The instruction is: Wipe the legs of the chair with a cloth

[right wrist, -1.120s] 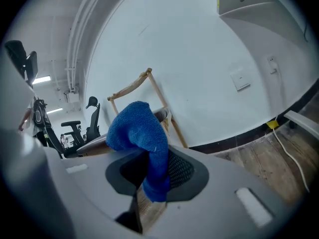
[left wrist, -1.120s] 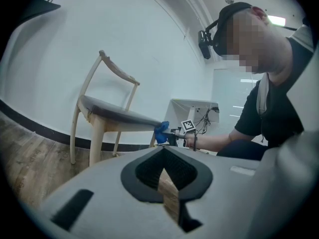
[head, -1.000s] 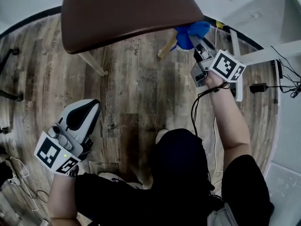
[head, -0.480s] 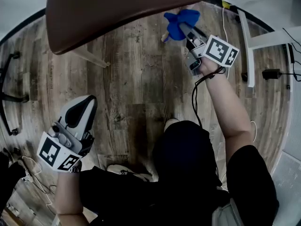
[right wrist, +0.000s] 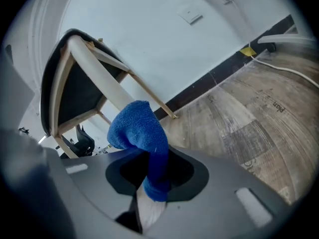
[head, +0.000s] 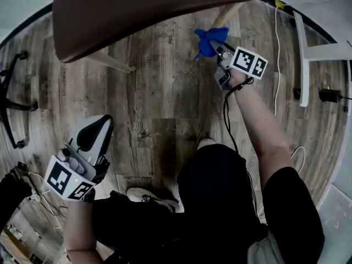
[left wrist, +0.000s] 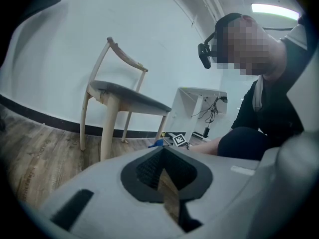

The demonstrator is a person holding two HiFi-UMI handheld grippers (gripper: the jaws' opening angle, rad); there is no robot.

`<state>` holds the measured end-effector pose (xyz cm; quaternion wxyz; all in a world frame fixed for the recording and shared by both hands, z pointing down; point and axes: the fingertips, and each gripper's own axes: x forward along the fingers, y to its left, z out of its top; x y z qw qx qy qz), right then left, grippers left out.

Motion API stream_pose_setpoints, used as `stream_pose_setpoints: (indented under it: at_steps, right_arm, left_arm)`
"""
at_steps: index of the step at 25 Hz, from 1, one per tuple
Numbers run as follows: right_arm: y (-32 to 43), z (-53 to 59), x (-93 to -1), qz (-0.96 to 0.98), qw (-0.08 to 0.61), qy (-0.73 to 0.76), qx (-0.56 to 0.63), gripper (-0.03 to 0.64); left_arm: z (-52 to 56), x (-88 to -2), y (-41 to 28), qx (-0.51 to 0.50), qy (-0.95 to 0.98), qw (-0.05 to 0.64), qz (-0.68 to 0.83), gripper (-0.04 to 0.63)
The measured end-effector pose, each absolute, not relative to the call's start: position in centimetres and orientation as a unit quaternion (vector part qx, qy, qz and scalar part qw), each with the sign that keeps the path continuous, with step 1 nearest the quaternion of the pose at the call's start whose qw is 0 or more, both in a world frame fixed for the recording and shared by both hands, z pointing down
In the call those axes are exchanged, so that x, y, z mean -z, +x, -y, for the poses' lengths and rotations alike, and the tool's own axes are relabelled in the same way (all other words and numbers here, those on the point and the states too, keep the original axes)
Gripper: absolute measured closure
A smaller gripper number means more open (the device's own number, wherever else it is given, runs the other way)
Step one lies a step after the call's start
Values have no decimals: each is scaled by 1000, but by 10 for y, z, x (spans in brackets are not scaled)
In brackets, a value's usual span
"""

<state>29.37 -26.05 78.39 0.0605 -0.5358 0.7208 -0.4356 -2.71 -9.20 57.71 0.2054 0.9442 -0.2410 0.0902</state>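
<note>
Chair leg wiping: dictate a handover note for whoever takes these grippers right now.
Right gripper: shut on the cloth, which is at the lower end of a leg under the seat; it looks to be touching.
Left gripper: shut, empty, idle low over the floor.
Done: can't tell which legs are wiped.
Left: wipe this leg along its length, then the others.

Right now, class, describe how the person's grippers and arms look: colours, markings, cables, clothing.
The left gripper and right gripper are light grey with black insets. Each carries a cube of black-and-white square markers. A black cable trails from the right one. Sleeves are short and black.
</note>
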Motion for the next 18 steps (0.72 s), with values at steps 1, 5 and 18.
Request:
stream_pose_setpoints:
  at_steps: [1, 5, 18]
  right_arm:
    - [294, 261, -796, -716, 55, -537, 443, 526]
    - [295, 263, -840, -696, 28, -541, 471, 526]
    - [295, 264, -905, -650, -35, -554, 519, 526]
  left_arm:
    - [92, -578, -28, -92, 943, 207, 243, 597]
    - [94, -582, -32, -99, 938, 213, 253, 597]
    - [98, -591, -35, -113, 931, 225, 266, 597]
